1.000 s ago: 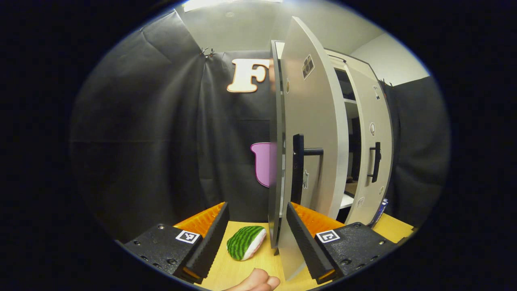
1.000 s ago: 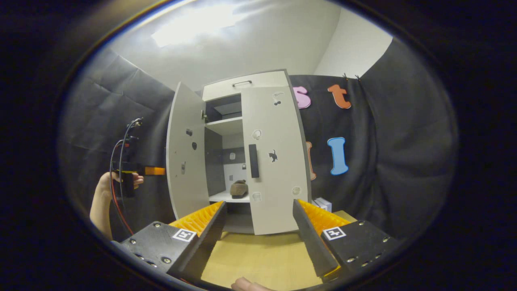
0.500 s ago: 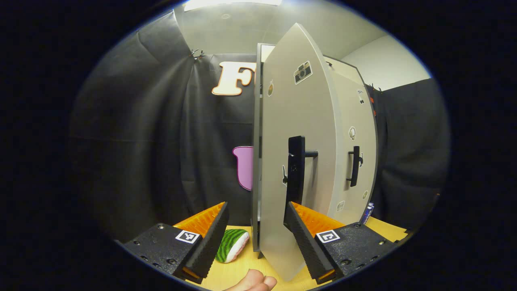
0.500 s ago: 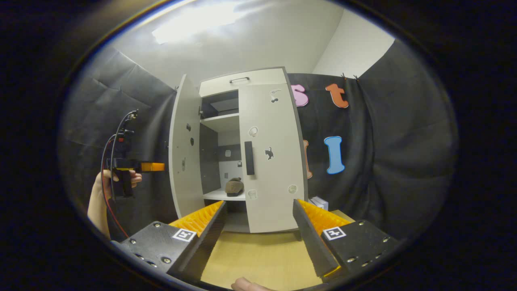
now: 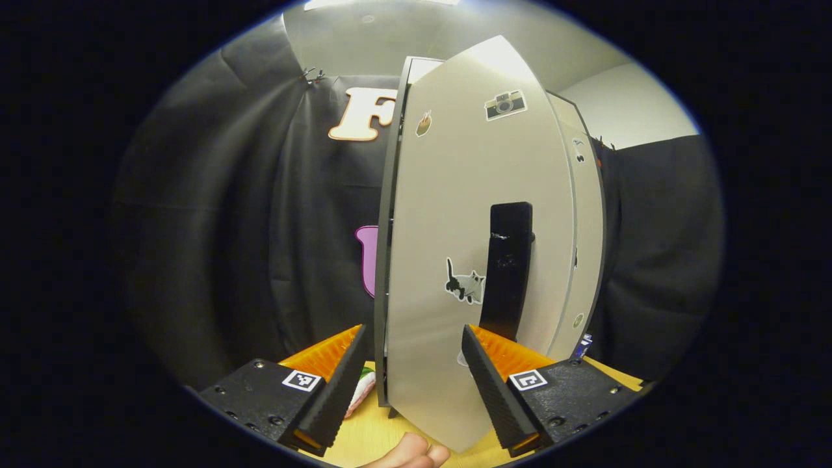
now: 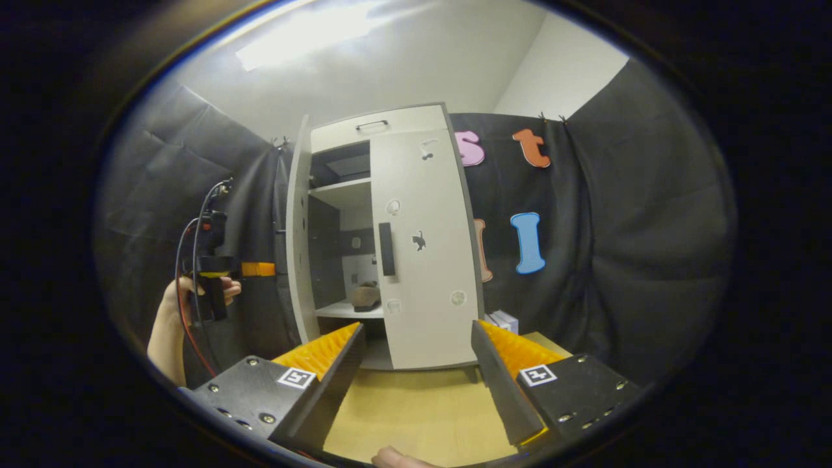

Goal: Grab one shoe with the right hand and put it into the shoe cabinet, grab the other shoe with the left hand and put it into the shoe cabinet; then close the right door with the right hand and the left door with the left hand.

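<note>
Left door [image 5: 455,260] half-swung, a shoe [image 6: 365,296] shelved in the shoe cabinet [image 6: 383,240]: both your grippers' jaws gape empty, so press your left gripper [image 5: 413,383] flat and steady until it shuts.

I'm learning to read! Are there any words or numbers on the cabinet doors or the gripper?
No readable words.
Left door: only pictures, a camera sticker and a cat sticker.
Right door: tiny picture stickers, no words.
Square marker on the left gripper: a pattern, no letters.
Small box beside the cabinet: too small to read.
</note>
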Demonstrator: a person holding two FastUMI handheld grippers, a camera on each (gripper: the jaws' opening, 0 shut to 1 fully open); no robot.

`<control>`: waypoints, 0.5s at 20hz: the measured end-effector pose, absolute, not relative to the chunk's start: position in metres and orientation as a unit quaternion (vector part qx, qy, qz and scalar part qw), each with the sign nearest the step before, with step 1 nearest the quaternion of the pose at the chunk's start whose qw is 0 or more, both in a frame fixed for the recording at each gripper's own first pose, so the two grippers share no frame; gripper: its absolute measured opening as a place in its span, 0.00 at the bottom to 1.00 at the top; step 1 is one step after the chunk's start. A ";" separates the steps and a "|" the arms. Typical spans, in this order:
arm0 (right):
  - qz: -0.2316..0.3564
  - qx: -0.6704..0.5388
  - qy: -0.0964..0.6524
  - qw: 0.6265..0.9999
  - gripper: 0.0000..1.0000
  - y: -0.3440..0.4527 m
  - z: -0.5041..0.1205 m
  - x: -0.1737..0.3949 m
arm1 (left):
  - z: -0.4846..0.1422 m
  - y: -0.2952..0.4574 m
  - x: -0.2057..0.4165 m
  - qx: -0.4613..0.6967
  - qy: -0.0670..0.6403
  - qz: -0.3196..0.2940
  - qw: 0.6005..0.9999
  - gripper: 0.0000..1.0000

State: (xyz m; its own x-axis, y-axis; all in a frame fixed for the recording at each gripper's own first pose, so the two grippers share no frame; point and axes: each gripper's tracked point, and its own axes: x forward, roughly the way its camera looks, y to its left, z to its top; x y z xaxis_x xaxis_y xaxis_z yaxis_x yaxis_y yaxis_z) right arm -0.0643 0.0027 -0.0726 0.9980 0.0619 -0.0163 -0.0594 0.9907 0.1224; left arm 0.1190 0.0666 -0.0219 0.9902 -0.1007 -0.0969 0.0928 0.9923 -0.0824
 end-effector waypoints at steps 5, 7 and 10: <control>0.017 0.081 0.014 0.996 0.98 -0.006 -0.075 -0.062 | -0.043 0.019 0.139 -0.071 0.084 -0.092 0.990 0.90; 0.003 0.070 0.014 0.997 0.98 -0.014 -0.077 -0.064 | -0.048 0.004 0.145 -0.090 0.091 -0.099 0.987 0.90; 0.001 0.069 0.017 0.997 0.98 -0.018 -0.079 -0.065 | -0.047 0.005 0.135 -0.085 0.083 -0.088 0.989 0.90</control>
